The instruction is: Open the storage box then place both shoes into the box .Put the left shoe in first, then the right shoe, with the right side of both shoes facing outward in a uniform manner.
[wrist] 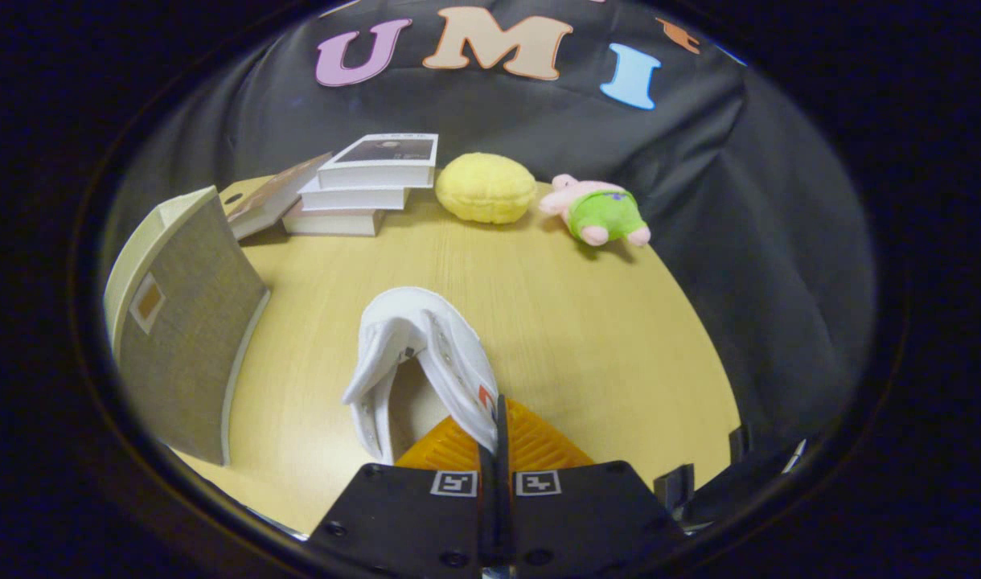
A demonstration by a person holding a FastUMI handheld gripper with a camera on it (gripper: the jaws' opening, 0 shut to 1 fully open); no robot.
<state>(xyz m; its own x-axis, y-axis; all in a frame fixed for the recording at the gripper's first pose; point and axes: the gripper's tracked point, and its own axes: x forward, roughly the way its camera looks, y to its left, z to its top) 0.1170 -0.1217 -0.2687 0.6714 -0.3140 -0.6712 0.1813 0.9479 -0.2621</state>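
A white shoe (446,354) hangs in front of me, its opening turned toward the view and its toe pointing away over the wooden table (595,322). My gripper (498,430) is shut on the shoe's right side wall near the collar, with both fingers pressed together on the thin edge. To the left of the shoe stands the storage box (186,322), grey fabric with a cream rim, showing a grey face with a small label window. I cannot tell from here whether the box is open.
A stack of books (362,189) lies at the back of the table, with one more book (269,201) leaning by the box. A yellow plush (485,187) and a pink and green plush toy (599,211) lie to their right.
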